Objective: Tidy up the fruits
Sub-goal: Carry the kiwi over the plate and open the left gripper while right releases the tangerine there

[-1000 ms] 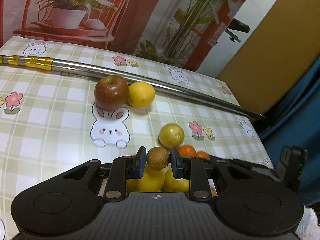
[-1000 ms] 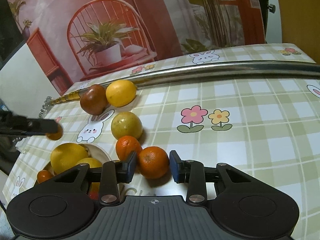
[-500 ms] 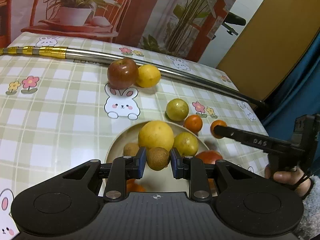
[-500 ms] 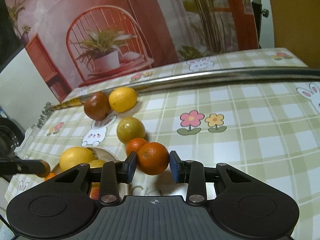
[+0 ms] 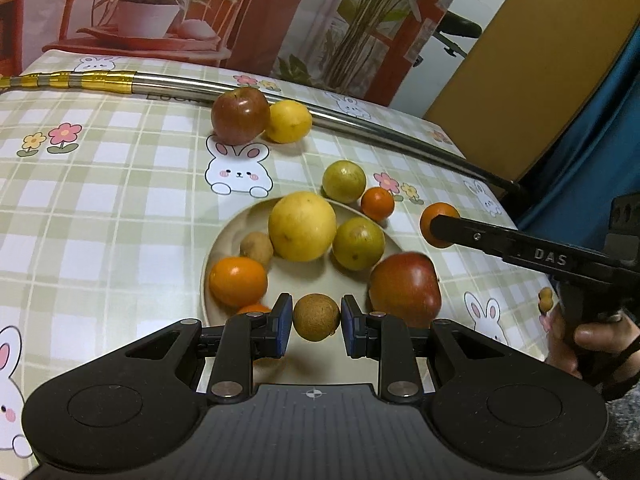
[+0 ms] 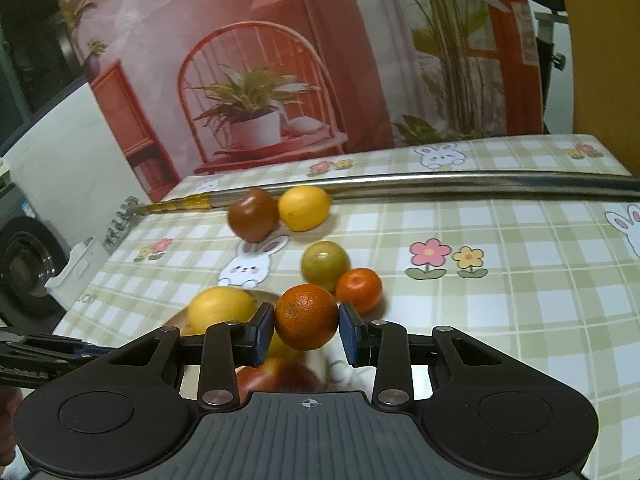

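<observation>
My left gripper [image 5: 313, 320] is shut on a small brown round fruit [image 5: 316, 314], held just above the near edge of the beige plate [image 5: 230, 232]. On the plate lie a big yellow citrus [image 5: 302, 226], a greenish citrus [image 5: 358, 243], another small brown fruit [image 5: 257, 247], an orange [image 5: 238, 281] and a red apple [image 5: 405, 288]. My right gripper [image 6: 306, 328] is shut on an orange [image 6: 306, 317], held in the air at the plate's right side. That held orange [image 5: 436, 210] also shows in the left wrist view.
On the checked tablecloth lie a dark red apple [image 5: 240, 115], a lemon [image 5: 288, 121], a green citrus [image 5: 344, 181] and a small mandarin [image 5: 377, 203]. A long metal pole [image 5: 360, 128] crosses the table behind them. A person's hand [image 5: 592, 336] holds the right gripper's handle.
My left gripper drew back over the plate with the brown fruit, so the whole plate now shows. My right gripper lifted the orange off the table and carried it toward the plate.
</observation>
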Motion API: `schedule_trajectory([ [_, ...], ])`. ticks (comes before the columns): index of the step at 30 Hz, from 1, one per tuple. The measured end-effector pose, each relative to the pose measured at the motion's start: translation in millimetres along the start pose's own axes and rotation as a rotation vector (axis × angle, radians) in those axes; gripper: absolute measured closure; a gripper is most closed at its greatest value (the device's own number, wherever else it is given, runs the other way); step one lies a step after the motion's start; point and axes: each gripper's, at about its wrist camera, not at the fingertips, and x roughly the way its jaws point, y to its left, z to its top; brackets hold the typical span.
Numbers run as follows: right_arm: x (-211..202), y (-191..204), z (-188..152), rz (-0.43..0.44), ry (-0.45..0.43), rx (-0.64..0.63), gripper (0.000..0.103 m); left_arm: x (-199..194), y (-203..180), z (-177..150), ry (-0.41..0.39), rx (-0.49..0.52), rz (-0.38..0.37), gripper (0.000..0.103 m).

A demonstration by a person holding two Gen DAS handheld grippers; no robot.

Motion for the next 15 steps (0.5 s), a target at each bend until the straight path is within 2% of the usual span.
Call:
schedule_trajectory([
  [10,-30.2,37.5,-22.6,0.047,0.025,-0.053,0.071,-16.1,-7.6,-23.1,-0.014,0.031,0.037,0.075],
  [15,-36.2,55.3,-40.3,0.068,0.068,-0.088,0.071,-17.0,-10.8,-29.3,-0.013,0.039,0.055,0.075],
])
